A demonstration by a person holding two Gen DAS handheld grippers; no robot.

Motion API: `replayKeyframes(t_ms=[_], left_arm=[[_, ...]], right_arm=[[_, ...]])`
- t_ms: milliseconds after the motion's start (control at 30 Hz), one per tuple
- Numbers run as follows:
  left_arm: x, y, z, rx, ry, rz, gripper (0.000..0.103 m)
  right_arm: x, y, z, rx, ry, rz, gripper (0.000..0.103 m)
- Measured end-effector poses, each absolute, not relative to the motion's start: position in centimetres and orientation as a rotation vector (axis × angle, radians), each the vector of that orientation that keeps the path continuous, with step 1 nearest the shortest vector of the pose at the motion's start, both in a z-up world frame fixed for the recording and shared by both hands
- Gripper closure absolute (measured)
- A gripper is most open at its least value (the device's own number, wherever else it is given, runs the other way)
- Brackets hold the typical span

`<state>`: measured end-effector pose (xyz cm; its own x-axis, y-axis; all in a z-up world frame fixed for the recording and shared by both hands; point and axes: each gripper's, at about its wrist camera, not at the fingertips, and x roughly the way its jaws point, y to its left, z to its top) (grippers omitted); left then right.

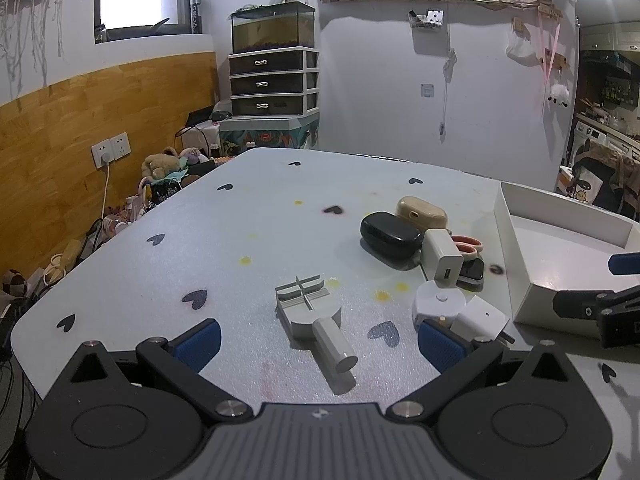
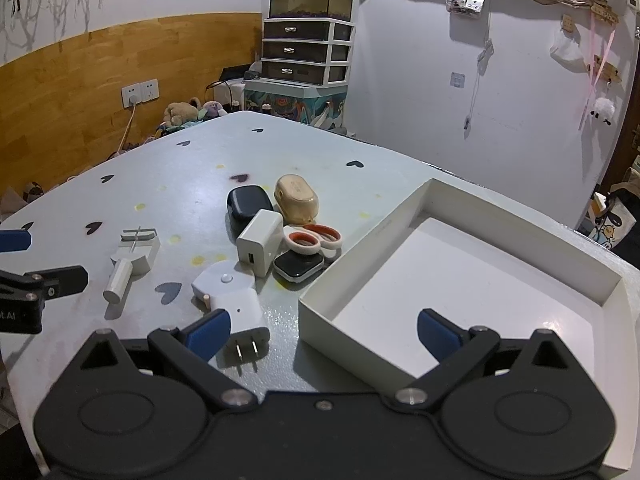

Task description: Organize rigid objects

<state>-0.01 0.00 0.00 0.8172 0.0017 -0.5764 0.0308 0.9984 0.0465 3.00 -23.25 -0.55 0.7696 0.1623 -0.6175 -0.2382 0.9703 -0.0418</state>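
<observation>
A grey watch-link tool (image 1: 314, 320) (image 2: 130, 256) lies on the pale table just ahead of my open left gripper (image 1: 318, 344). To its right sits a cluster: a black case (image 1: 390, 234) (image 2: 248, 202), a tan case (image 1: 420, 210) (image 2: 296, 198), a white USB charger (image 1: 442, 258) (image 2: 258, 242), scissors (image 2: 314, 238), a smartwatch (image 2: 298, 266), a white tape measure (image 2: 222, 282) and a white plug adapter (image 1: 478, 318) (image 2: 244, 316). An empty white tray (image 2: 408, 216) (image 1: 520, 280) stands at the right. My open right gripper (image 2: 324, 336) hovers over the tray's near left corner, beside the plug adapter.
The table (image 1: 200, 240) has heart prints and rounded edges at left and far side. Beyond its left edge lie plush toys (image 1: 164, 164) and cables on the floor. A drawer unit (image 1: 274, 82) with a fish tank stands against the back wall.
</observation>
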Motion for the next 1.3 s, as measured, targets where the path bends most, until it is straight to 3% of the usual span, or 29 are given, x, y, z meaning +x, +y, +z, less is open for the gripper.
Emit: replayKeyframes(t_ms=[1300], left_arm=[[0.1,0.2,0.9,0.055,0.562,0.002,0.0]], right_arm=[[2.7,-23.1,0.7,-0.118,0.625,0.217,0.002]])
